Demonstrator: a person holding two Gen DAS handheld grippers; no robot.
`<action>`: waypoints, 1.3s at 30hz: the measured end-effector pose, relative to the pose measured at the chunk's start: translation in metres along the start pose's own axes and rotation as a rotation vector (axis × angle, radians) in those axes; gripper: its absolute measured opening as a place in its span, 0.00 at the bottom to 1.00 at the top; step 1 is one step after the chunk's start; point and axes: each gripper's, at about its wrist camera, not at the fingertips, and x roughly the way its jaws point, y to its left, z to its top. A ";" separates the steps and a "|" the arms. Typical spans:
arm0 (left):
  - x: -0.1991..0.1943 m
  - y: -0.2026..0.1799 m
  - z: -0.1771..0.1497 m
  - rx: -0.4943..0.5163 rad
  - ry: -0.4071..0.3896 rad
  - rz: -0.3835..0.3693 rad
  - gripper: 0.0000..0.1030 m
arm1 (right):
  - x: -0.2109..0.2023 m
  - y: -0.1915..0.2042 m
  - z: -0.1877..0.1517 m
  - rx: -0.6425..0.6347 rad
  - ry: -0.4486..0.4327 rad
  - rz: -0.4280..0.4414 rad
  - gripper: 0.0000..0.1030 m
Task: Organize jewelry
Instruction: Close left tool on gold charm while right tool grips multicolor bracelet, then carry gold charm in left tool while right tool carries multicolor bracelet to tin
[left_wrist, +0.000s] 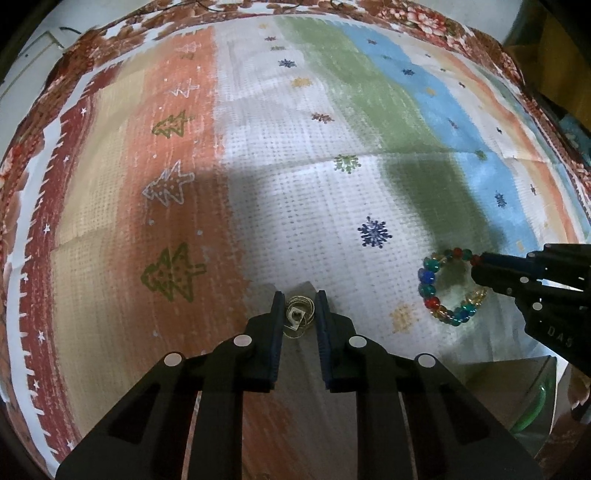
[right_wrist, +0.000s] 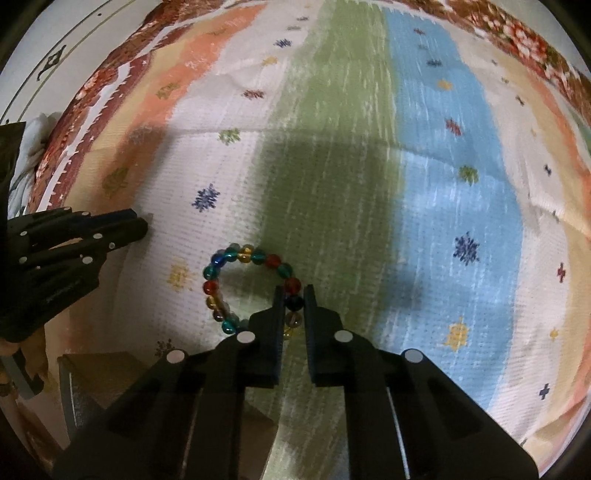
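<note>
Fingers of the left gripper (left_wrist: 299, 308) clamp a small gold coiled trinket (left_wrist: 298, 315); right gripper (right_wrist: 294, 301) fingers pinch the glass-bead bracelet (right_wrist: 236, 284) on its right side. Both lie on the desk's striped woven cloth (left_wrist: 258, 147).

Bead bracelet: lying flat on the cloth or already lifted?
Lying flat. The bead bracelet rests spread as a ring on the cloth, with the right gripper shut on one side of it.

Both are pointed steeply downward: the left gripper (left_wrist: 299, 306) is closed, the right gripper (right_wrist: 294, 301) likewise.
</note>
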 end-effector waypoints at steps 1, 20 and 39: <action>-0.004 0.001 -0.002 -0.001 -0.008 -0.001 0.15 | -0.004 0.001 -0.001 -0.003 -0.013 0.002 0.11; -0.063 -0.026 -0.020 0.012 -0.136 -0.067 0.16 | -0.063 0.020 -0.015 -0.029 -0.162 0.003 0.11; -0.108 -0.040 -0.054 0.018 -0.222 -0.113 0.16 | -0.129 0.042 -0.046 -0.059 -0.295 0.065 0.11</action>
